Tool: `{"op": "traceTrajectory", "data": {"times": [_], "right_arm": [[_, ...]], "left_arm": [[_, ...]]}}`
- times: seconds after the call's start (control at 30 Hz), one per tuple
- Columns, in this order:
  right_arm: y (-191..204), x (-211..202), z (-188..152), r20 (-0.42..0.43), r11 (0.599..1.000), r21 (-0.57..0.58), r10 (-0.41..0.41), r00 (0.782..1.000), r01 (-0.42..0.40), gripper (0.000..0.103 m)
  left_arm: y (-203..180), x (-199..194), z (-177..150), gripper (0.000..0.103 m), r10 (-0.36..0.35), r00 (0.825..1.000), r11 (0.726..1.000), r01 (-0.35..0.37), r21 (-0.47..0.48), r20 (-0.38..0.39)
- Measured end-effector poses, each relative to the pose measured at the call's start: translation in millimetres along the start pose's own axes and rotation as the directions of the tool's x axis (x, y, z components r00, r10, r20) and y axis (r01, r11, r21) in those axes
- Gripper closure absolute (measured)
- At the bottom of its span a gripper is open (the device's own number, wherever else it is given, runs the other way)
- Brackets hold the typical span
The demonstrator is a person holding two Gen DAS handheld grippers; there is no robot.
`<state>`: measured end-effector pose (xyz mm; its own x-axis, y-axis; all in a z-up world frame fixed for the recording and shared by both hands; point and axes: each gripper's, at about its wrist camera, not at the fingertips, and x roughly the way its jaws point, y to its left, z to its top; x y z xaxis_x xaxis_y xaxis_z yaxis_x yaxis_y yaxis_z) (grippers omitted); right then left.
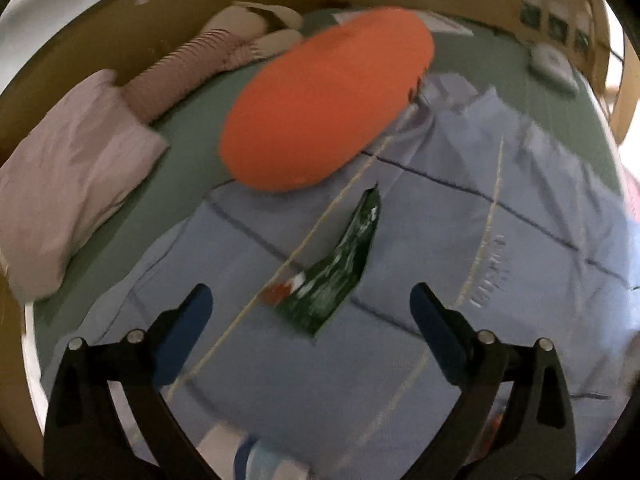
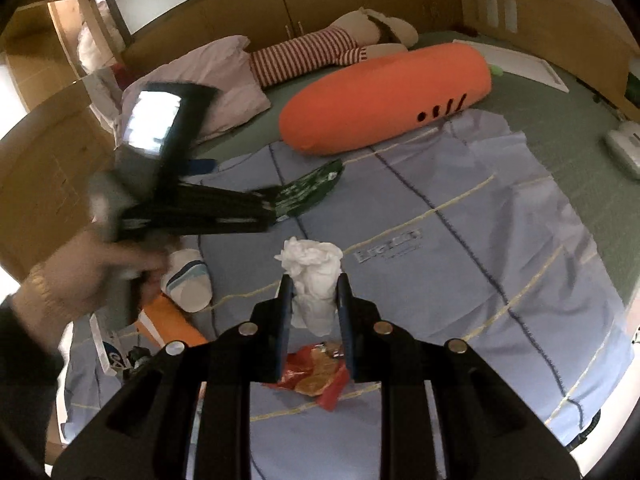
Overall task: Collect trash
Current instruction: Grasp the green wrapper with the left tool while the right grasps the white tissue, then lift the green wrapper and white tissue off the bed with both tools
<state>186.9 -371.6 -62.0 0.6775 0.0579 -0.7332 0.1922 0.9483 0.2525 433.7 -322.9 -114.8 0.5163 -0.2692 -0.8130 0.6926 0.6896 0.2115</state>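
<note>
Crumpled white tissue, one wad, was pinched between the narrowed jaws of the right gripper above the pale blue quilt, with one red-and-orange snack wrapper lying on the quilt just under it. The left gripper stood wide with nothing between its pads, one dark green wrapper lying flat on the quilt in front of it. One orange carrot pillow bounded the far side, while the quilt's right half lay bare.
</note>
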Motion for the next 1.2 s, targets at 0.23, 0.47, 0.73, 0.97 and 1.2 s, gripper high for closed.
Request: {"op": "traceTrajectory", "data": {"times": [0.23,0.47,0.73,0.97,1.2], "right_arm": [[-4.6,-1.0,-2.9,0.018,0.999,0.011,0.031,0.999,-0.031,0.081],[19.6,-29.1,-8.0,0.04,0.993,-0.007,0.118,0.992,-0.118,0.081],[114.2,-79.7,-67.8,0.074,0.966,-0.12,0.241,0.968,-0.231,0.081],[190.0,-104.0,-133.2,0.163,0.95,-0.242,0.241,0.957,-0.198,0.081],[201.6,-113.4,-166.9,0.161,0.936,-0.313,0.217,0.963,-0.159,0.08]], "left_arm": [[-3.1,76.7,-7.0,0.092,-0.022,0.99,0.991,0.004,-0.131,-0.139],[15.5,-75.0,-63.7,0.094,-0.022,0.999,0.969,0.034,-0.245,0.049],[11.9,-287.2,-249.2,0.093,0.123,0.963,0.863,0.016,-0.504,0.242],[-3.3,-345.0,-341.6,0.093,0.247,0.941,0.769,-0.044,-0.638,0.232],[-12.8,-368.5,-378.8,0.093,0.246,0.942,0.732,-0.027,-0.681,0.227]]}}
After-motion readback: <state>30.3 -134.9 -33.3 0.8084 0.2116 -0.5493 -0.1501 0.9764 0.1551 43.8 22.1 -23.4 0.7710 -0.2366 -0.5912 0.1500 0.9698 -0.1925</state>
